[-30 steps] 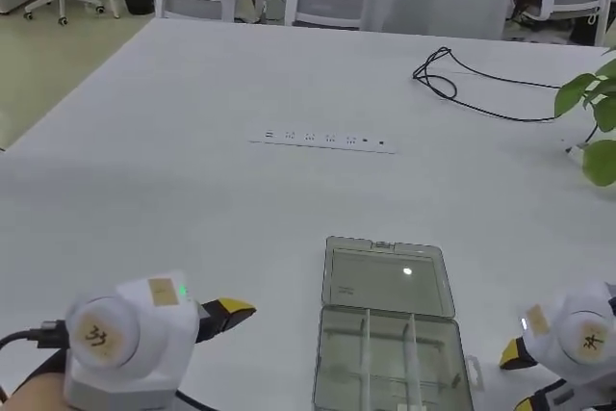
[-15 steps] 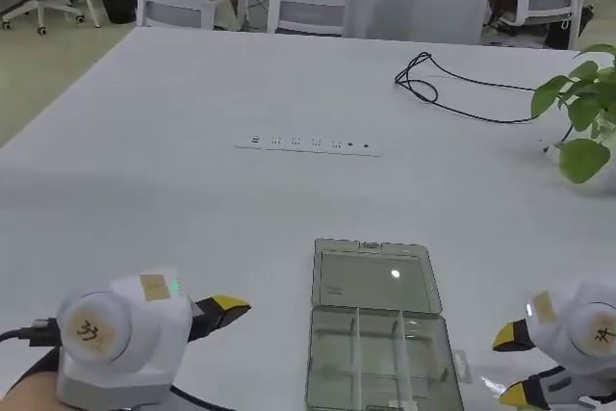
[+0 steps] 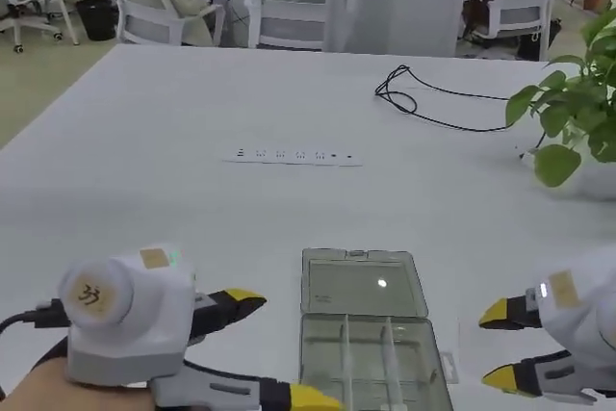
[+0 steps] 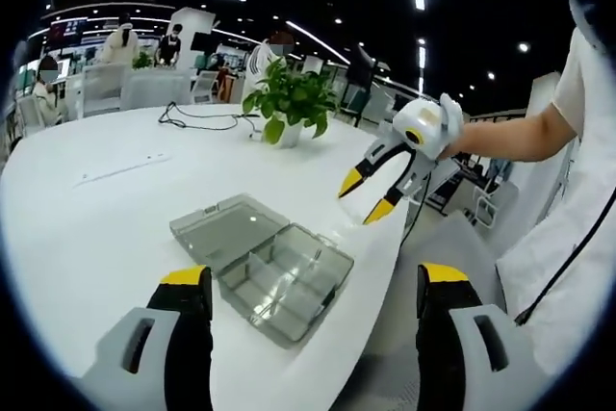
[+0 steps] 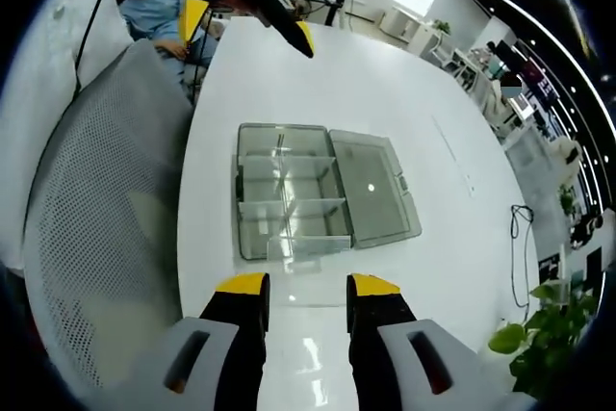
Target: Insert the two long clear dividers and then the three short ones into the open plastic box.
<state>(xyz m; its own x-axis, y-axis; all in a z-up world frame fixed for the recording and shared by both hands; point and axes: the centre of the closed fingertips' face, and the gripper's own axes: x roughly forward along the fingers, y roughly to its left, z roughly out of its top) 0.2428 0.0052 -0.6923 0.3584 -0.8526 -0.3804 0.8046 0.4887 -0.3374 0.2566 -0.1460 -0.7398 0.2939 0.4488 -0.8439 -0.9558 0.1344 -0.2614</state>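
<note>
The open clear plastic box [image 3: 366, 334] lies on the white table near the front edge, lid [image 3: 364, 283] flat behind the base. Two long clear dividers [image 3: 344, 353] stand lengthwise in the base; in the right gripper view the box [image 5: 308, 190] also shows cross pieces. A small clear piece [image 3: 448, 365] lies against the box's right side. My left gripper [image 3: 279, 348] hovers left of the box, open wide and holding nothing, with the box [image 4: 265, 262] ahead of its jaws [image 4: 313, 276]. My right gripper [image 3: 497, 345] is right of the box, open and holding nothing [image 5: 306, 284].
A white power strip [image 3: 294, 156] lies mid-table and a black cable [image 3: 423, 103] coils further back. A potted plant [image 3: 568, 113] stands at the right edge. Chairs [image 3: 385, 16] line the far side. A grey mesh chair [image 5: 96, 209] sits by the near edge.
The head camera has tilted, so the scene sits lower and further left. The left gripper's second jaw has come into view; the right gripper has drawn slightly closer to the box.
</note>
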